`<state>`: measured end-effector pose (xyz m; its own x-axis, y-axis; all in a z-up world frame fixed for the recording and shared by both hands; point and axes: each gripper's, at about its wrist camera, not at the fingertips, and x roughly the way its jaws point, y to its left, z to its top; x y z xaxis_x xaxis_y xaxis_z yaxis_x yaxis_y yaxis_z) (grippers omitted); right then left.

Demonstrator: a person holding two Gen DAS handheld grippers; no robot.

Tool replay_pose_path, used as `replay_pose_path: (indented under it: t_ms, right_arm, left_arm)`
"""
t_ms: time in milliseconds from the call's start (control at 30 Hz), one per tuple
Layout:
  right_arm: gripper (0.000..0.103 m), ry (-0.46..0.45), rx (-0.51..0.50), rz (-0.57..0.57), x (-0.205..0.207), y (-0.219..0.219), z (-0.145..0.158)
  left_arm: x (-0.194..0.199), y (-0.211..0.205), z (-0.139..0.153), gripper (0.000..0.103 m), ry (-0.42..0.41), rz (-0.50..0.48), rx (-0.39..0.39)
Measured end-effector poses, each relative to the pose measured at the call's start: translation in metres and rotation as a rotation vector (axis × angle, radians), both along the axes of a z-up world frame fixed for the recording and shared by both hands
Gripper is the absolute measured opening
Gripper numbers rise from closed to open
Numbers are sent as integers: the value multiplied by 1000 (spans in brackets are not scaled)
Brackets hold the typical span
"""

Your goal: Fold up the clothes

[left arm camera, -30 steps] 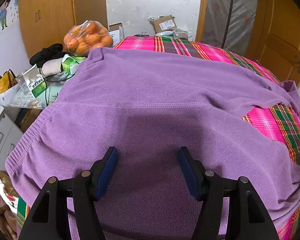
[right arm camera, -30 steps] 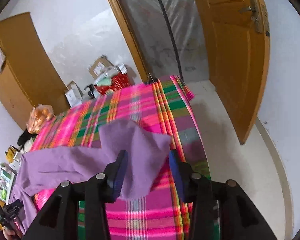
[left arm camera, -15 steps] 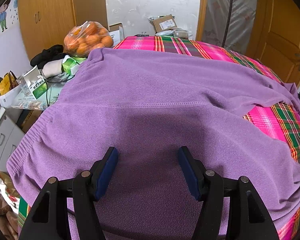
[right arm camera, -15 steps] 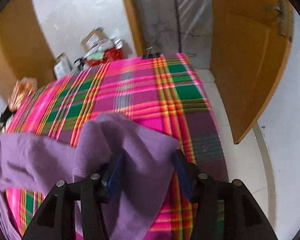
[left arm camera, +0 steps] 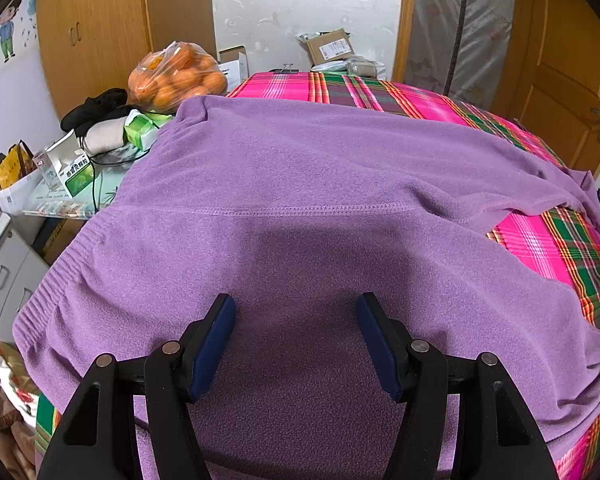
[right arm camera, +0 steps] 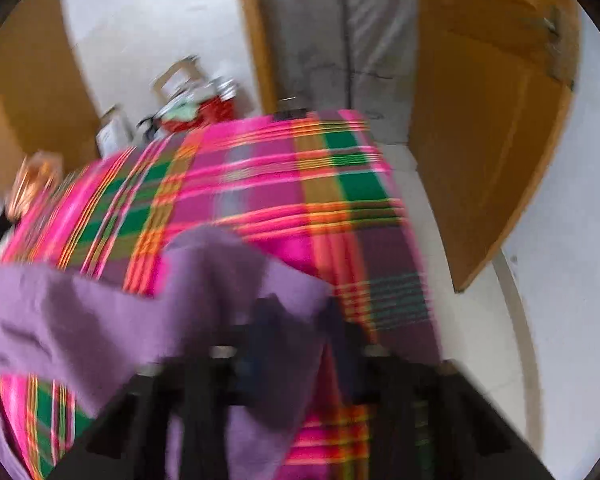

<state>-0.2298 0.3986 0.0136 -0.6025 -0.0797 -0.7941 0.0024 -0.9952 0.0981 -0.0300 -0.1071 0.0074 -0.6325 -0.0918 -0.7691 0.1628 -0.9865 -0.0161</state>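
Note:
Purple fleece trousers lie spread over a table with a pink and green plaid cloth, waistband at the left edge. My left gripper is open and hovers just above the trousers' near part, holding nothing. In the blurred right wrist view the far end of a purple trouser leg lies between the fingers of my right gripper, over the plaid cloth. Its jaws stand closer together around the cloth; the blur hides whether they pinch it.
A bag of oranges, boxes and dark clothing crowd a side table at the left. Cardboard parcels sit beyond the far edge. A wooden door and bare floor lie to the right.
The right gripper has moved in over the trouser leg end and its fingers have narrowed around it; the leg end has shifted. The left gripper has stayed still and open.

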Motion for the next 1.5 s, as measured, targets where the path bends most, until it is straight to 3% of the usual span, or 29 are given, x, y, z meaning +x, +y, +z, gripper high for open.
replay_pose_path:
  t_ms: [100, 167, 300, 467, 567, 700, 733, 900, 1133, 1267, 1500]
  right_arm:
    - [7, 12, 17, 21, 6, -12, 4]
    - [7, 56, -23, -32, 12, 2, 13]
    - [7, 163, -70, -228, 43, 51, 41]
    - [11, 157, -148, -380, 93, 97, 41]
    - [20, 94, -172, -401, 112, 104, 24]
    - [41, 139, -219, -416, 137, 108, 25]
    - [42, 159, -228, -417, 143, 108, 28]
    - [42, 179, -273, -335, 173, 89, 44]
    - [42, 182, -287, -55, 226, 7, 50]
    - [46, 148, -238, 124, 267, -52, 47]
    - [47, 121, -301, 101, 306, -85, 31]
  left_arm:
    - [0, -1, 0, 66, 0, 0, 2]
    - [0, -1, 0, 66, 0, 0, 2]
    - [0, -1, 1, 66, 0, 0, 4]
    - [-1, -1, 0, 66, 0, 0, 4]
    - [-1, -2, 0, 66, 1, 0, 5]
    - [-1, -2, 0, 66, 1, -1, 7]
    - [-1, -3, 0, 66, 2, -1, 8]
    - [-1, -3, 0, 66, 3, -1, 12]
    - [4, -2, 1, 66, 8, -30, 22]
    - [14, 3, 4, 66, 19, -69, 67]
    - [26, 23, 3, 66, 30, -110, 86]
